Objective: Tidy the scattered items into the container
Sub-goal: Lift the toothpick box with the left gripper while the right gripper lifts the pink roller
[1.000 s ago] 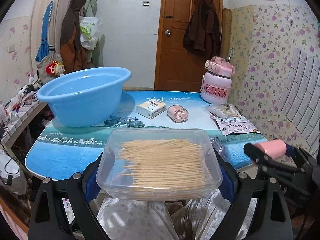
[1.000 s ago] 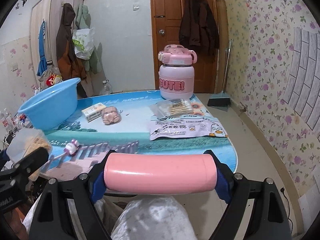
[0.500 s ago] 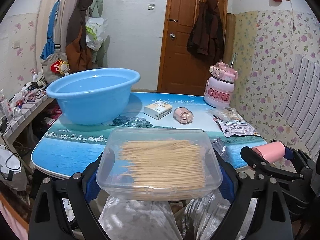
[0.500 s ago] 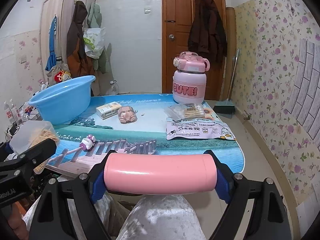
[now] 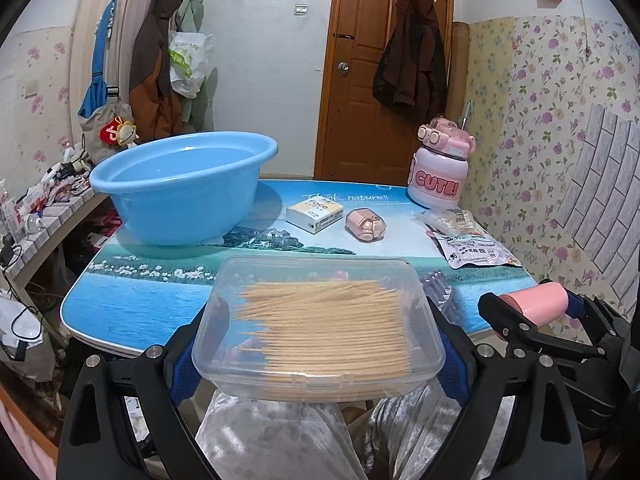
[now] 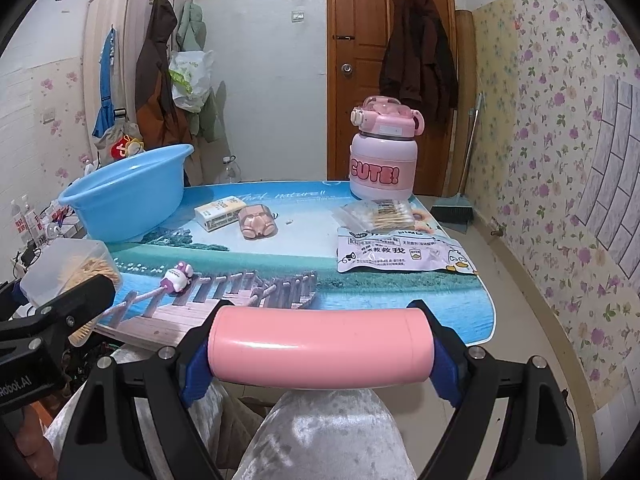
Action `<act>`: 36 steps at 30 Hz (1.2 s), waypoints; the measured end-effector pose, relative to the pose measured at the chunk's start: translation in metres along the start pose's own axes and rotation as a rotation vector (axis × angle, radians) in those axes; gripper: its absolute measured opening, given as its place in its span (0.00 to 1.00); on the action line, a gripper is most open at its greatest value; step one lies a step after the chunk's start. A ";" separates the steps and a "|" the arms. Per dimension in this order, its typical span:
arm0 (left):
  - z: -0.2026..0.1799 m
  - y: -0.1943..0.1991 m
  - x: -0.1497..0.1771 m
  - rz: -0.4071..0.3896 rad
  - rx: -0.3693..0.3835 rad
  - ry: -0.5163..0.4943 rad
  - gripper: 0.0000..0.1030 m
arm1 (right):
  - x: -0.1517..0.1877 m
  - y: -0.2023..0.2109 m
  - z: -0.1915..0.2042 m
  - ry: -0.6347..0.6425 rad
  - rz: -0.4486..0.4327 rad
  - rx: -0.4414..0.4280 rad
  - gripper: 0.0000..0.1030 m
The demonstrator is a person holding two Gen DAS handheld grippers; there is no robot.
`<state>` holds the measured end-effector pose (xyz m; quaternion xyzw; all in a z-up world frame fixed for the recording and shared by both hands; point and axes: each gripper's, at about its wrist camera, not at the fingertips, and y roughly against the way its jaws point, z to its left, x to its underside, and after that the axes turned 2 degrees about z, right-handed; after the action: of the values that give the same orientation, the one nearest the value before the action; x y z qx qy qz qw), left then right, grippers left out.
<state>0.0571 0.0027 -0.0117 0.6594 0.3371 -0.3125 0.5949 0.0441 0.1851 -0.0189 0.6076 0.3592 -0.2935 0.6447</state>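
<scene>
Both grippers loaded, short of the table

Broadly, the table [image 5: 160, 308] with its printed lake scene fills the middle of both views, its near edge just ahead of the grippers. On its far left corner stands the blue basin [image 5: 184, 188], the largest thing on it, upright, mouth open. At the far right corner stands a pink jug [image 6: 382, 152] lettered "CUTE!". In front of the jug lies a flat white snack pouch [image 6: 404, 256], and just behind that, touching it, a clear bag of cotton swabs [image 6: 380, 216]. Between basin and jug, near mid-table, a small white carton [image 5: 314, 212] lies beside a pink rounded case [image 5: 365, 226]; the two sit close but apart. Nearer the front edge, in the right wrist view, a small pink-and-white toy [image 6: 178, 276] lies on its side.

The left gripper [image 5: 318, 344] is clenched on a clear plastic box of toothpicks [image 5: 320, 320], gripped flat across its short sides, held over the person's lap just short of the table's near edge. The right gripper [image 6: 320, 350] is clamped on a pink cylinder [image 6: 320, 346], held crosswise by its two ends, likewise off the table; whether it is a bottle or a case is hard to tell.
</scene>
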 end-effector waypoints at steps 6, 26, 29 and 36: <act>-0.003 -0.003 0.001 0.009 0.001 -0.008 0.90 | 0.000 -0.001 -0.002 -0.003 0.005 -0.004 0.85; -0.005 -0.006 0.003 0.019 0.003 -0.018 0.90 | 0.002 -0.005 -0.005 -0.019 0.016 -0.002 0.85; -0.005 -0.006 0.003 0.019 0.004 -0.019 0.90 | 0.002 -0.006 -0.005 -0.020 0.018 -0.003 0.85; -0.005 -0.007 0.003 0.020 0.004 -0.018 0.90 | 0.002 -0.006 -0.006 -0.020 0.018 -0.002 0.85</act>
<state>0.0535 0.0082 -0.0174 0.6610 0.3245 -0.3132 0.5997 0.0396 0.1901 -0.0239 0.6072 0.3475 -0.2933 0.6516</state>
